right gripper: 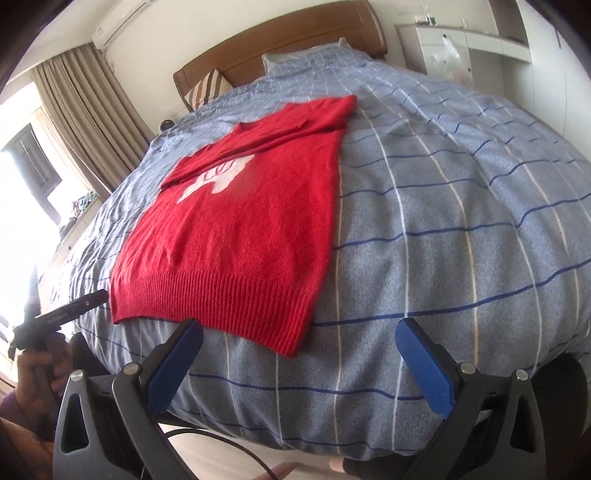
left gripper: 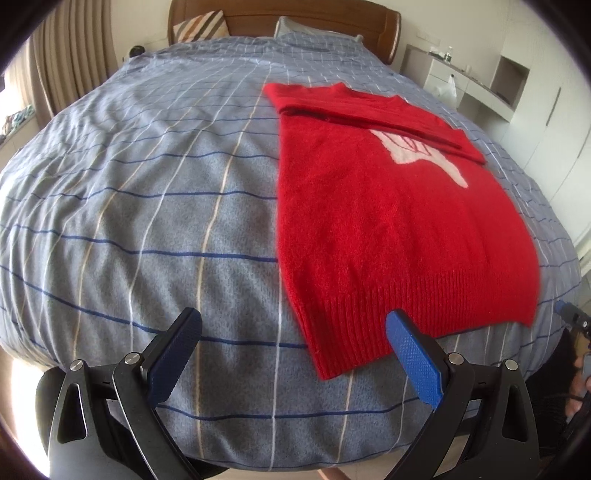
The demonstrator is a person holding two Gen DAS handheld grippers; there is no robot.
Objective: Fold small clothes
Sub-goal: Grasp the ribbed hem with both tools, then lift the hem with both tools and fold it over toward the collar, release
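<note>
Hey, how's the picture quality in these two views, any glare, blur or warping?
Left wrist view: fisheye bulges the blue checked bedspread; the red knitted sweater looks slightly soft. Right wrist view: the window at left is blown out white, and the same bulge shows.

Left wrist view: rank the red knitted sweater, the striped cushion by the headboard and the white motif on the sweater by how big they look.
1. Red knitted sweater
2. and 3. White motif and striped cushion look alike; the cushion lies farther off.
</note>
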